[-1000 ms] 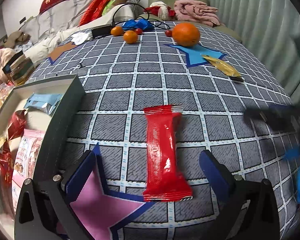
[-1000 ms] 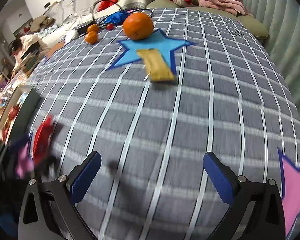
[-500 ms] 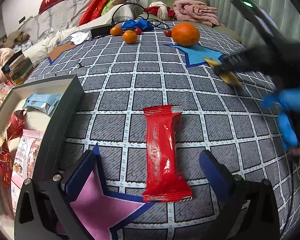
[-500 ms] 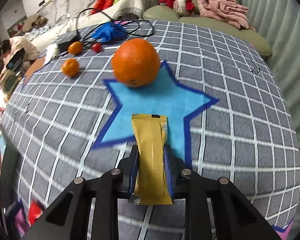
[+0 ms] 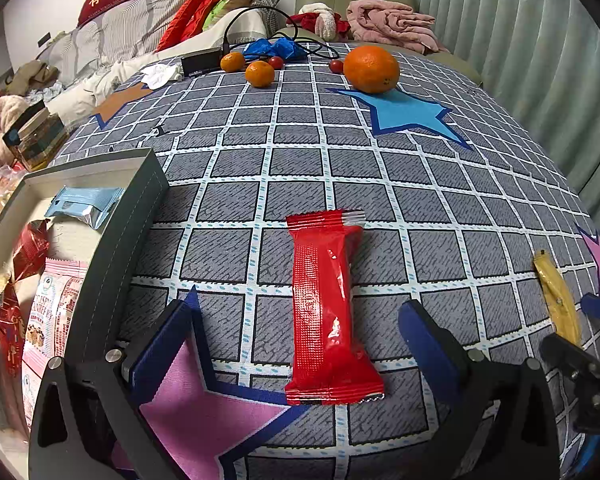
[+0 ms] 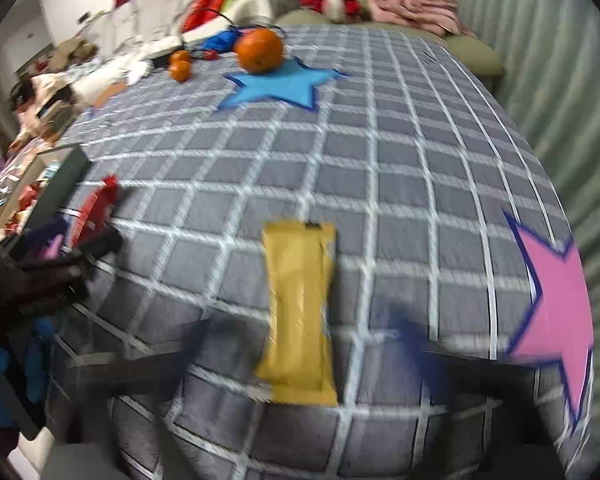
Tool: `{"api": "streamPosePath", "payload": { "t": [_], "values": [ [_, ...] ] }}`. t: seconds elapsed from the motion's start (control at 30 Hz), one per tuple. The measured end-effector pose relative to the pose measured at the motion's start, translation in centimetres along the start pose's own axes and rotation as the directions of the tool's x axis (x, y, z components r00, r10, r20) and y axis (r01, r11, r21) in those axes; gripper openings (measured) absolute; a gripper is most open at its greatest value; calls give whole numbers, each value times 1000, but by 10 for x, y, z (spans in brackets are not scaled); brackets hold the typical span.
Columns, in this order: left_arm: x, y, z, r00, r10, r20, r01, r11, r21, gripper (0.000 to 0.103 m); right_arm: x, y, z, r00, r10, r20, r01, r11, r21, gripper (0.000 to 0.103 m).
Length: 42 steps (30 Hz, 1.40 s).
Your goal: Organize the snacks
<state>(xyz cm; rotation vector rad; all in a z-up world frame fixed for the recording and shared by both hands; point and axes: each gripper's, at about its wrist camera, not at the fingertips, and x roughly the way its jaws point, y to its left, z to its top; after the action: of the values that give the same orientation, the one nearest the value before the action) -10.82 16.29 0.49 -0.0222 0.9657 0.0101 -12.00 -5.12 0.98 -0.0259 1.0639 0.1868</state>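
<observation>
A red snack packet (image 5: 328, 312) lies on the checked cloth between the open jaws of my left gripper (image 5: 300, 336), which touch nothing. A yellow snack packet (image 6: 300, 308) lies on the cloth near the front edge; it also shows in the left wrist view (image 5: 556, 300). My right gripper (image 6: 308, 356) is blurred by motion, its jaws spread wide on either side of the yellow packet, not touching it. The grey box (image 5: 112, 264) at the left holds a blue packet (image 5: 84, 206), a pink packet (image 5: 52, 316) and red ones.
A big orange (image 5: 372, 69) sits by a blue star (image 5: 408, 114) at the far side, with small oranges (image 5: 260, 73), cherry tomatoes and cables. A pink star (image 6: 556, 308) lies at the right. The left gripper shows in the right wrist view (image 6: 52, 264).
My right gripper carried the yellow packet from the blue star to the near right of the table, then opened and let it go. The left gripper has not moved.
</observation>
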Motion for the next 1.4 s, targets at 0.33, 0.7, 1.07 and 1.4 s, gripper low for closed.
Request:
{"api": "streamPosePath", "payload": {
  "t": [0.33,0.7,1.07,1.4],
  "values": [
    [0,0,0,1000,0,0,0,1000,0,103,3,9,-6,995,-43,92,46,998,-37,103],
    [0,0,0,1000,0,0,0,1000,0,103,1,9,-9,994,-44,98,47,998,-35,103],
    [0,0,0,1000,0,0,0,1000,0,103,1,9,-10,994,-44,98,47,998,-35,103],
    [0,0,0,1000,0,0,0,1000,-1,103,1,9,-10,994,-44,98,48,998,-35,103]
  ]
}}
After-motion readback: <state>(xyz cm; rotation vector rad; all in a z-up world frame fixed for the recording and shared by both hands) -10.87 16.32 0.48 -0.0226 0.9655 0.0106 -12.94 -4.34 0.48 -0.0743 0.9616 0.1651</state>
